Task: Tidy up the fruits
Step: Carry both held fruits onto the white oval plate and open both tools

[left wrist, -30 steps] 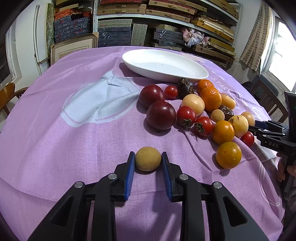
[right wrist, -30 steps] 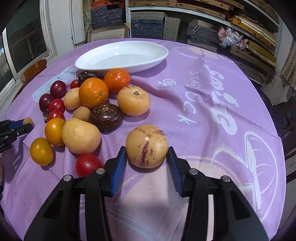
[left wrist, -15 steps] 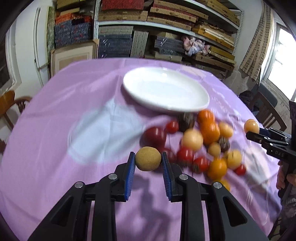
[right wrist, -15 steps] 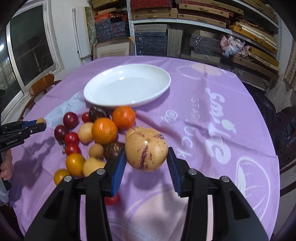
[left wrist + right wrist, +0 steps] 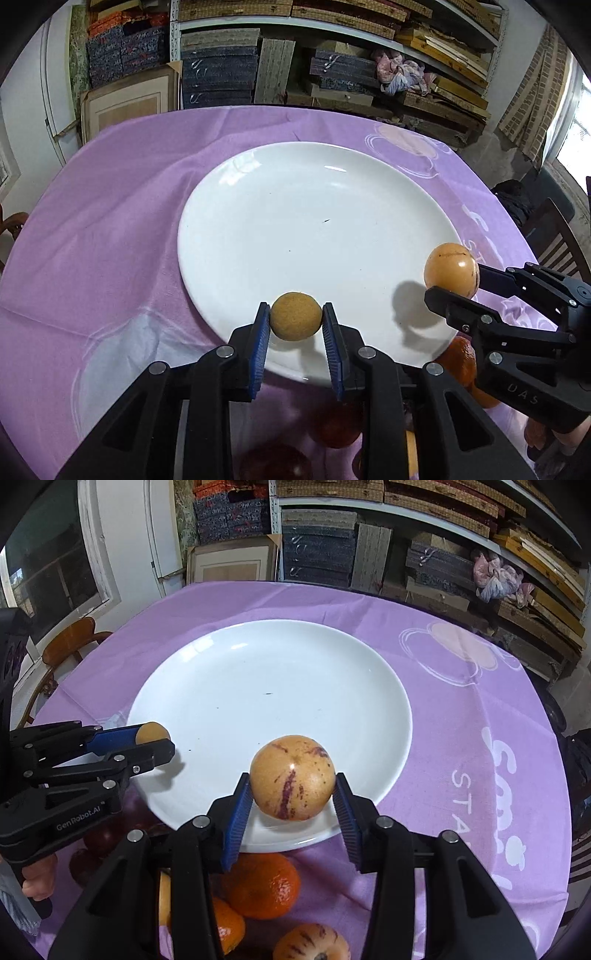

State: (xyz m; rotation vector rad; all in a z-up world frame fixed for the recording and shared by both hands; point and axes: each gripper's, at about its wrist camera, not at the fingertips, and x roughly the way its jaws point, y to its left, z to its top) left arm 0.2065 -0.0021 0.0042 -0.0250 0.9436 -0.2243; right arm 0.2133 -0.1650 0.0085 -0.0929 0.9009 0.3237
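My left gripper (image 5: 295,321) is shut on a small round tan fruit (image 5: 295,316) and holds it above the near rim of the white plate (image 5: 295,206). My right gripper (image 5: 292,788) is shut on a larger yellow fruit with purple streaks (image 5: 292,777), also held over the plate's (image 5: 266,672) near edge. In the left wrist view the right gripper (image 5: 452,282) comes in from the right with its fruit (image 5: 450,269). In the right wrist view the left gripper (image 5: 151,740) reaches in from the left with the tan fruit (image 5: 153,733).
Oranges (image 5: 264,884) and a streaked yellow fruit (image 5: 312,945) lie on the purple tablecloth (image 5: 461,709) just below the plate, dark red fruits (image 5: 103,838) to their left. Wooden chairs (image 5: 557,236) stand at the table's sides. Shelves of stacked goods fill the wall behind.
Both grippers lifted their fruits off the cloth and carried them forward over the pile to the plate's near rim. The plate now fills the middle of both views.
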